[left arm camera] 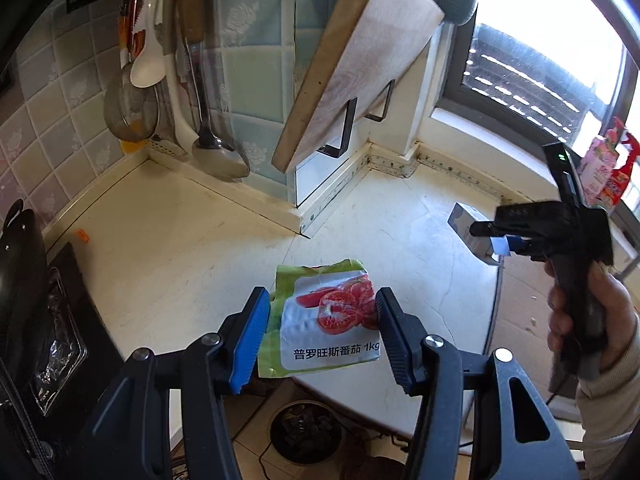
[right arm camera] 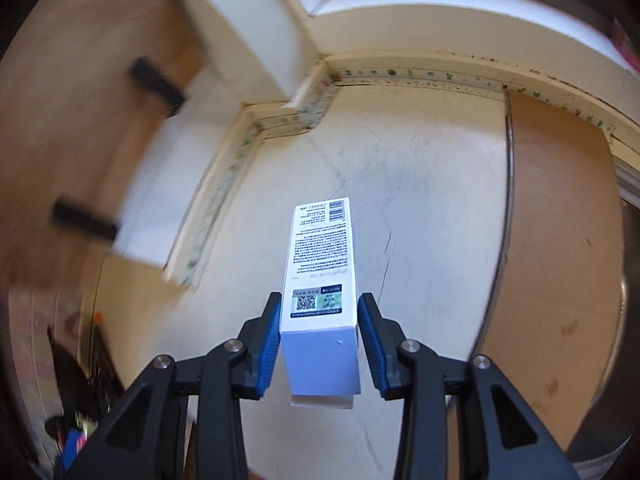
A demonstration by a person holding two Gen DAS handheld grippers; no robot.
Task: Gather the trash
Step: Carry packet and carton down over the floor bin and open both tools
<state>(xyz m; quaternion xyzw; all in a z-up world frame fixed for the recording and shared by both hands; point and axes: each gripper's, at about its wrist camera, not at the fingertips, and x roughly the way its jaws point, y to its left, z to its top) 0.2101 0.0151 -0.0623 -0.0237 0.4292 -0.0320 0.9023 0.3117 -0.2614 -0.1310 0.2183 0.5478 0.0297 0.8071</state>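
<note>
A green and white tomato bag (left arm camera: 332,332) hangs between the fingers of my left gripper (left arm camera: 322,294), over the front edge of the cream counter (left arm camera: 180,248). Both blue pads press on its sides, so that gripper is shut on it. My right gripper (right arm camera: 320,298) is shut on a tall white printed box (right arm camera: 320,256), held above the counter (right arm camera: 420,200). In the left wrist view the right gripper (left arm camera: 492,236) is at the far right in a person's hand (left arm camera: 580,320), with the box (left arm camera: 464,220) sticking out to the left.
A wooden cutting board (left arm camera: 360,60) leans on wall brackets at the back. Ladles and a strainer (left arm camera: 132,108) hang at the left. A black stove (left arm camera: 60,340) with a pan is at the left edge. A brown sheet (right arm camera: 560,240) covers the counter's right part. A dark bowl (left arm camera: 306,432) is on the floor.
</note>
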